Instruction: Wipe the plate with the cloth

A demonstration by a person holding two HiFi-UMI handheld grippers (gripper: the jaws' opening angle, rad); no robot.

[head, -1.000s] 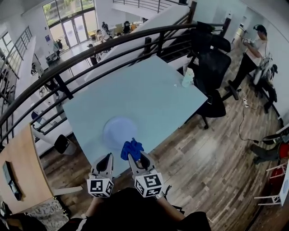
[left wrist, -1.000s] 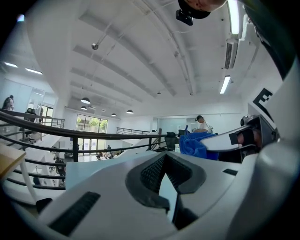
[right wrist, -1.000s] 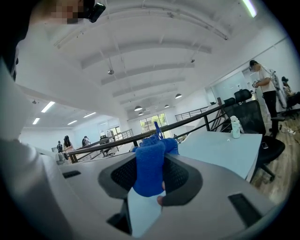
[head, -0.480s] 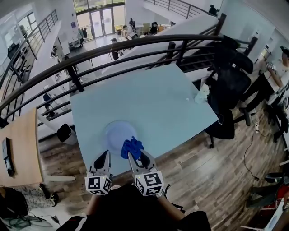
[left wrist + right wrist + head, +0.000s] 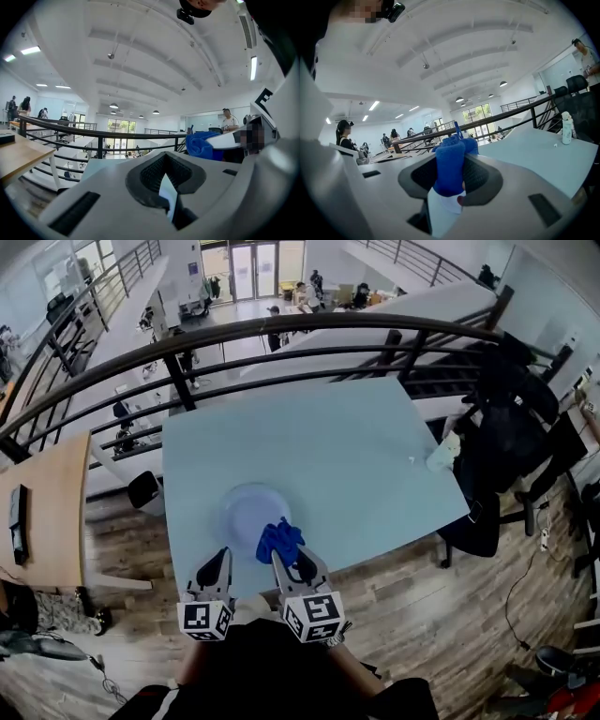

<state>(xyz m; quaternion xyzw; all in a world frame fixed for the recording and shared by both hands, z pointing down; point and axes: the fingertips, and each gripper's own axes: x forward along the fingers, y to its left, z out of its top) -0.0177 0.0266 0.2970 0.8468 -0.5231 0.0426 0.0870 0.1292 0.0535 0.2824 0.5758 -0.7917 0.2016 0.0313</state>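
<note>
A blue cloth [image 5: 279,540] is pinched in the right tool [image 5: 290,559] at the near edge of a pale blue worktop [image 5: 356,456], and the wiping of the plate [image 5: 251,512] is judged not yet begun. In the right gripper view the cloth [image 5: 449,164] is seen clamped upright between the dark pads, its bunched free end standing above the jaws. The left tool [image 5: 217,563] is held just beside the right one, pressed together on nothing, as is borne out in the left gripper view.

The plate, round, shallow and nearly the colour of the worktop, is set ahead of both tools and slightly left of the right one. From the head view the cloth's bunch is seen over the plate's near right rim, though contact cannot be confirmed. The right tool is judged the nearer, so a short push forward and leftward is called for. A small white bottle [image 5: 442,452] is seen well apart, at the worktop's right edge.
</note>
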